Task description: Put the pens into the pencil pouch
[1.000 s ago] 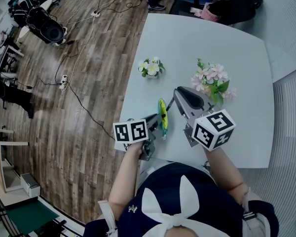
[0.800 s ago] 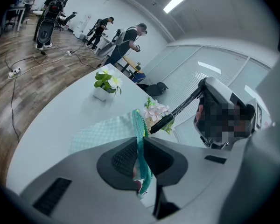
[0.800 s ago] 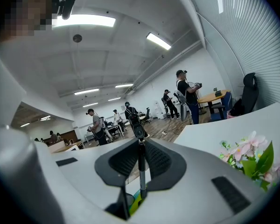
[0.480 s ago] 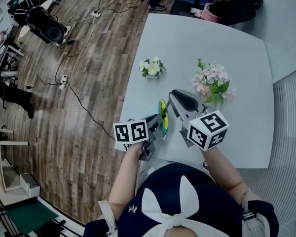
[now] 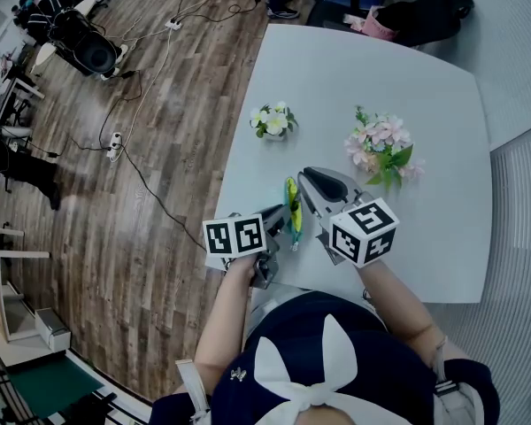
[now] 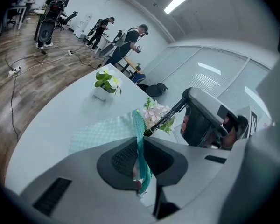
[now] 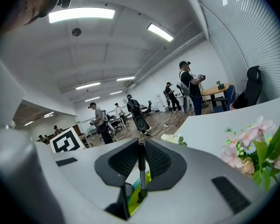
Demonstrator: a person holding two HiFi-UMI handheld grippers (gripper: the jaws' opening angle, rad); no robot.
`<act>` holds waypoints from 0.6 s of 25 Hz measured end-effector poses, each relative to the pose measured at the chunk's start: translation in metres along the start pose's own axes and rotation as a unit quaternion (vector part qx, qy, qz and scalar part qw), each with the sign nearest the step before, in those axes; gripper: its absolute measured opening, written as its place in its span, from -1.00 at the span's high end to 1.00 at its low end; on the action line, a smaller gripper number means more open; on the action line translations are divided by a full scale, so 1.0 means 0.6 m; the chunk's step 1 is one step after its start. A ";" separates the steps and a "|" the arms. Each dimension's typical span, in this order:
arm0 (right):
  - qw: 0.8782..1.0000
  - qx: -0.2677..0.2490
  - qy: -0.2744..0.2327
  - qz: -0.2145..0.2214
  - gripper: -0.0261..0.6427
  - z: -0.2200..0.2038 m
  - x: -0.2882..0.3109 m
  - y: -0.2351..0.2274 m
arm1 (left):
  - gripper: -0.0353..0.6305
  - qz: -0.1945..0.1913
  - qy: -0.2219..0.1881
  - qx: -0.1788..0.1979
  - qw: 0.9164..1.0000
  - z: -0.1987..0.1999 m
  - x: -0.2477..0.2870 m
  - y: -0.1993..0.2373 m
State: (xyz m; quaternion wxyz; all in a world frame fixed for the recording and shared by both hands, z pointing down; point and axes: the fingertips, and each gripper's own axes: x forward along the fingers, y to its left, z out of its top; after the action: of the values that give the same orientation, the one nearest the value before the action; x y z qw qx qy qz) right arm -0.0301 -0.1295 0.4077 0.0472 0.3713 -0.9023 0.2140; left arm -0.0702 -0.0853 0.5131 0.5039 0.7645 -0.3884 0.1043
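A green and yellow pencil pouch (image 5: 291, 204) stands on edge on the white table (image 5: 425, 78), near its front left edge. My left gripper (image 5: 278, 213) is shut on the pouch's near end; in the left gripper view its teal zipper edge (image 6: 139, 139) runs up between the pads. My right gripper (image 5: 304, 181) is shut on a black pen (image 7: 141, 164). It holds the pen just above the pouch, tip slanting down toward the teal edge. The left gripper view shows that pen (image 6: 164, 119) reaching down to the pouch's top. Yellow-green pouch fabric (image 7: 136, 196) shows below the right jaws.
A small pot of white flowers (image 5: 273, 122) and a pink flower bunch (image 5: 382, 146) stand behind the pouch. The table's left edge (image 5: 239, 140) drops to a wooden floor with cables. People and gear stand far off in the room.
My right gripper has come down and to the left with the pen, closer to the pouch. The left gripper and the pouch have stayed still.
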 end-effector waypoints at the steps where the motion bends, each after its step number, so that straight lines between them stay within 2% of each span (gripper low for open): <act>1: 1.000 0.000 0.003 0.000 0.78 -0.004 0.001 0.000 | 0.73 0.000 0.000 0.000 1.000 0.000 0.000 0.000; 15: 0.998 0.002 0.059 -0.001 0.77 -0.077 0.004 -0.009 | 0.73 0.001 0.001 -0.001 1.000 0.000 0.002 -0.001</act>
State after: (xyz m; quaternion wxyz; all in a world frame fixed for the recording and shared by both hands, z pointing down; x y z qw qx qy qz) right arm -0.0319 -0.1151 0.4517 0.0997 0.3587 -0.8971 0.2378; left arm -0.0689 -0.0858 0.5138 0.5047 0.7635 -0.3889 0.1049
